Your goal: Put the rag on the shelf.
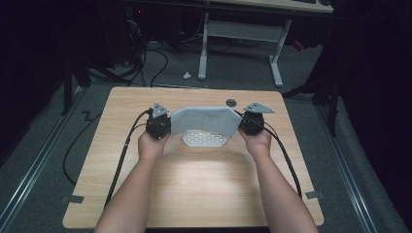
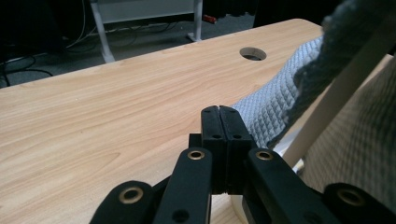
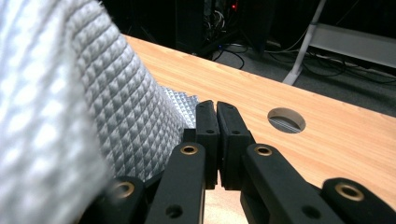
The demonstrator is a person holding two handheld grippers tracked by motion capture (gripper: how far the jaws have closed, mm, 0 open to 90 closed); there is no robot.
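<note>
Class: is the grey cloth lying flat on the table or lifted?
Lifted: the cloth hangs between left gripper and right gripper, sagging over a perforated white tray.

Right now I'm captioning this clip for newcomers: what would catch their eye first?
A grey quilted cloth held up over the middle of the wooden table, stretched between the left gripper and right gripper. Under it lies a white perforated piece; behind it is a round hole in the tabletop.
</note>
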